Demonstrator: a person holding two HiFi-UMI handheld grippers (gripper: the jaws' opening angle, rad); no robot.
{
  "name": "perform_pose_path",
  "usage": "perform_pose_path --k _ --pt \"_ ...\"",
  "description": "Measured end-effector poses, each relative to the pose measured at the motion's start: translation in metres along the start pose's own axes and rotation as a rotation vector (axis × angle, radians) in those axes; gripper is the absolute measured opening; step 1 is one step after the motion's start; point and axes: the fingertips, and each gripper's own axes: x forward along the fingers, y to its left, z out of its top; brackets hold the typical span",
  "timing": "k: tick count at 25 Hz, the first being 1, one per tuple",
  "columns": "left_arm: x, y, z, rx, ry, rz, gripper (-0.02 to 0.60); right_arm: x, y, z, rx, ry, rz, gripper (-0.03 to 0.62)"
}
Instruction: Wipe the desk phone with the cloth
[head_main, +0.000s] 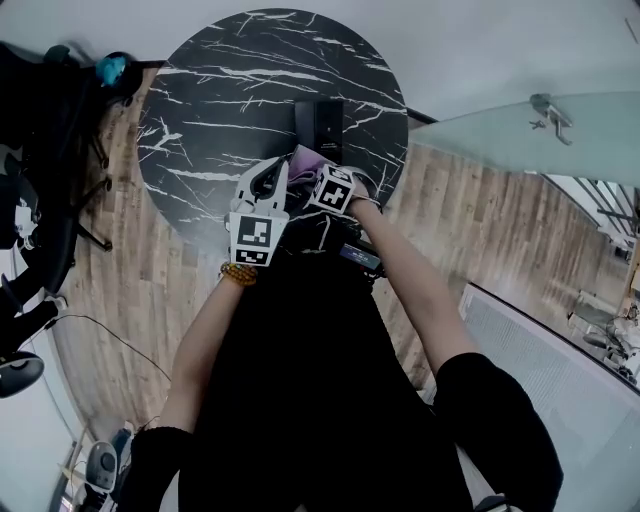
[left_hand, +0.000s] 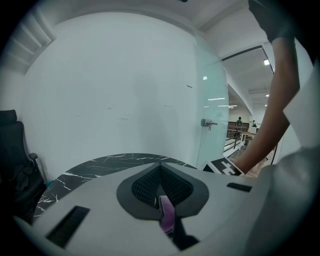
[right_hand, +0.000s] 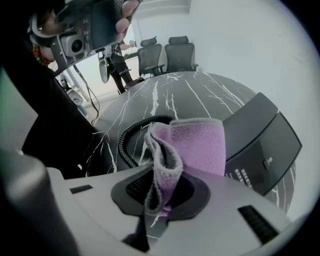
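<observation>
Both forearms reach forward close together, left gripper (head_main: 272, 178) and right gripper (head_main: 315, 172) each pinching the cloth (right_hand: 195, 145) tight.

One desk phone (head_main: 320, 124), one cloth (right_hand: 196, 145).

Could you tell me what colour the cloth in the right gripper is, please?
The cloth is light purple with greyish edges; the right gripper view shows it best.
</observation>
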Motion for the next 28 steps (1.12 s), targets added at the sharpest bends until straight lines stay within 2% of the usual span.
perform_pose_path --k 5,9,17,23,28 --pt "-0.004 0.002 0.0 0.005 0.0 0.017 0.014 0.004 0.001 -0.004 -0.005 0.0 -0.005 0.063" --pt "-0.008 0.002 0.0 0.011 -0.007 0.025 0.014 -0.001 0.002 -0.004 0.068 -0.03 0.022 0.064" --pt "-0.01 0.0 0.008 0.015 -0.027 0.025 0.014 -0.053 -0.008 0.023 0.28 -0.324 0.031 0.064" --pt "-0.007 -0.006 0.016 0.017 -0.044 -0.003 0.014 -0.111 -0.008 0.048 0.374 -0.551 0.003 0.064" --pt "-0.005 -0.011 0.031 -0.006 -0.075 -0.031 0.014 -0.143 -0.005 0.057 0.4 -0.646 -0.037 0.064"
